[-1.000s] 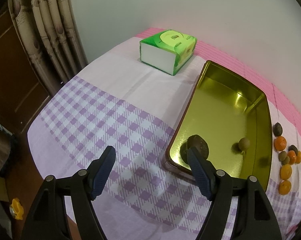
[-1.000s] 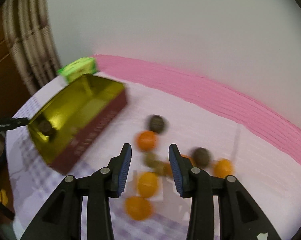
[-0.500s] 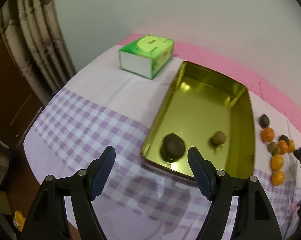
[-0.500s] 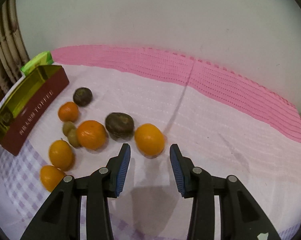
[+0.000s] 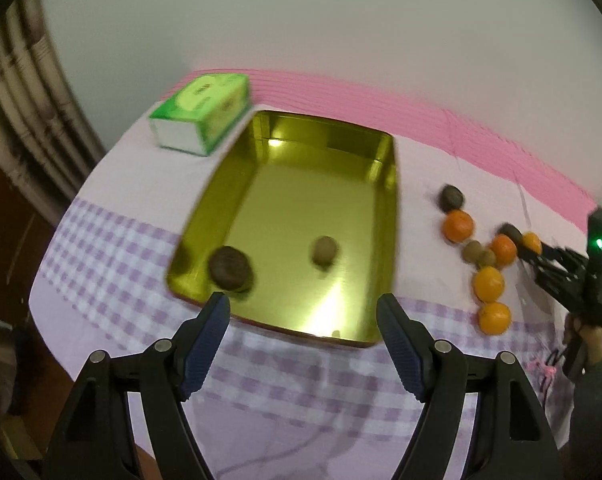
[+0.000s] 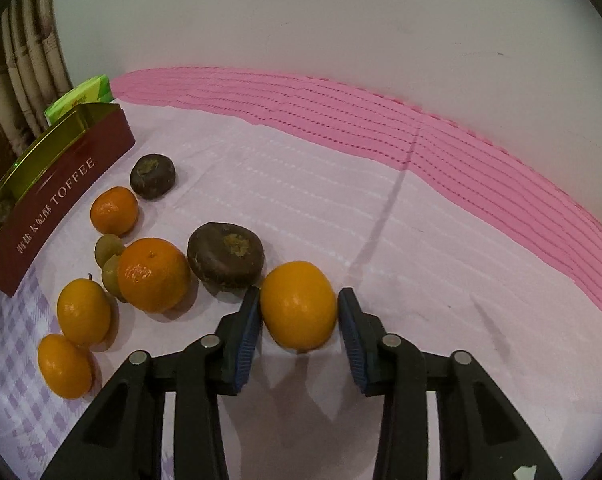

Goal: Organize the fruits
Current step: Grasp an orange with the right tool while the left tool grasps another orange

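Observation:
My right gripper (image 6: pixel 297 300) is low over the cloth, and its jaws are closing on an orange (image 6: pixel 298 306); both pads touch the orange's sides as it rests on the table. To its left lie several more oranges (image 6: pixel 153 274), two dark brown fruits (image 6: pixel 225 260) and two small green-brown fruits (image 6: pixel 109 248). A gold tin (image 5: pixel 389 200) with a red TOFFEE side (image 6: pixel 61 192) holds a dark brown fruit (image 5: pixel 231 268) and a small brownish one (image 5: pixel 324 252). Above the tin's near edge my left gripper (image 5: pixel 303 304) hangs open with nothing in it.
A green tissue pack (image 5: pixel 201 118) lies behind the tin's far left corner. The table wears a pink and purple-checked cloth (image 5: pixel 113 248) and stands against a white wall, with a curtain (image 5: pixel 29 120) at left. A hand holds the right gripper (image 5: pixel 557 264) at the right edge.
My left gripper swung right and drew back, so the tin now sits centred ahead. My right gripper dropped to the fruit pile and narrowed around the rightmost orange.

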{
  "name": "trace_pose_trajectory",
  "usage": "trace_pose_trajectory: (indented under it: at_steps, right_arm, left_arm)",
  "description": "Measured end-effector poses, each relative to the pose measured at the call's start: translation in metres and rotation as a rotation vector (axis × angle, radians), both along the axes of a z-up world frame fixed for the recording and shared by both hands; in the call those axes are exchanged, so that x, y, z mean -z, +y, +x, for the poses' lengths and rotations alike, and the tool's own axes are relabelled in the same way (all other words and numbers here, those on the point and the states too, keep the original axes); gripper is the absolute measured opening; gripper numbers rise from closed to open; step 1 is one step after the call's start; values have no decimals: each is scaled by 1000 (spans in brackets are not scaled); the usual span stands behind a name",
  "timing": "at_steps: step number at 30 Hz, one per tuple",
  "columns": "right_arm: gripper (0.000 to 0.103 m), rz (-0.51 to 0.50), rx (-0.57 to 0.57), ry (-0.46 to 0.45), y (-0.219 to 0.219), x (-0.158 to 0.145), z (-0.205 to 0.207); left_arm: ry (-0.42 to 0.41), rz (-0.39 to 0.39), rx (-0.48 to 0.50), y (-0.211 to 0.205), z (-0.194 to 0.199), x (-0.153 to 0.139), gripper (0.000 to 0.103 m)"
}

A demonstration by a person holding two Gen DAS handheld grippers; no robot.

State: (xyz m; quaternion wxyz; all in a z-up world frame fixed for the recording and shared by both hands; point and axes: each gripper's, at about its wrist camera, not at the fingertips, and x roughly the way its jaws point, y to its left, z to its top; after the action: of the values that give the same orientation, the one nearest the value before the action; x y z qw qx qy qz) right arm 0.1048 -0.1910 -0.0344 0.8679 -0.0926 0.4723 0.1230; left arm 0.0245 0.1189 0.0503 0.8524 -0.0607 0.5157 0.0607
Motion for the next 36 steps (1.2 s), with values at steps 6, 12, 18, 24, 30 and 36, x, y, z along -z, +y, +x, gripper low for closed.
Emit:
trace_pose_trajectory:
  at_steps: [6,12,18,24,30,36]
  right_arm:
    - [34,23,22,-26,-4,0,-8]
    - [34,5,100,-86,-15,-4,-25]
    - [34,12,170,-90,-35,-3,-34]
    - [33,36,193,-69,-45,-1,-38]
    - [33,36,191,-67,-44,0,-37]
    - [34,35,190,-67,-46,-1,-37]
  left_arm:
    - [57,-14,46,-46,12,10,76]
    - [108,-36,78,-85,21,20,76]
    - [165,-73,109,-123,28,38,76]
    - [158,-42,174,-157,31,49,76]
    - [81,7,239,-179,37,62,76]
    - [93,-27,269,-184,42,75,75]
